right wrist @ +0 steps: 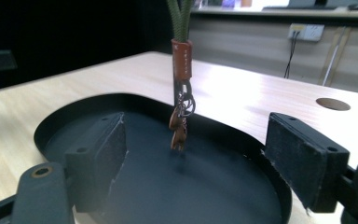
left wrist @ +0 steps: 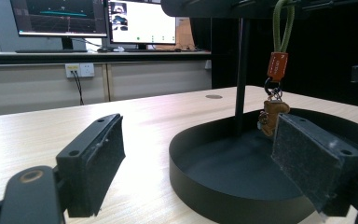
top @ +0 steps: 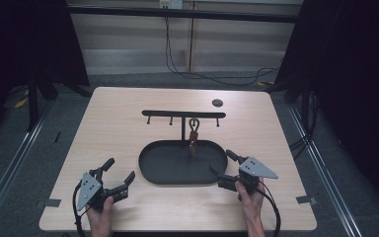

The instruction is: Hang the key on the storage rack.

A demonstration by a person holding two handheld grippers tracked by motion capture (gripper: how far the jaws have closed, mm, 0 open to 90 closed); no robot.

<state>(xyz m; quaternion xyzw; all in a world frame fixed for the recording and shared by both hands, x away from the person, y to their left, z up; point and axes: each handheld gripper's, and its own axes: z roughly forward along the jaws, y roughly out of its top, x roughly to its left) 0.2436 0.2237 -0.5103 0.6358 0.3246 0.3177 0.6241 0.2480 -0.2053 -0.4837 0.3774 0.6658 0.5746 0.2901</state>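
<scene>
A: Item one, the keychain: we record an olive cord loop, a red-brown leather tag, a metal ring and a small brown charm, hanging from the black rack above the oval black tray.

B: Grippers?

A: Left gripper: jaws wide apart, holding nothing, on the table left of the tray. Right gripper: equally wide, empty, at the tray's right rim, pointed at the keychain.

B: Obstructions?

A: We note the rack's upright post just behind the keychain.
</scene>
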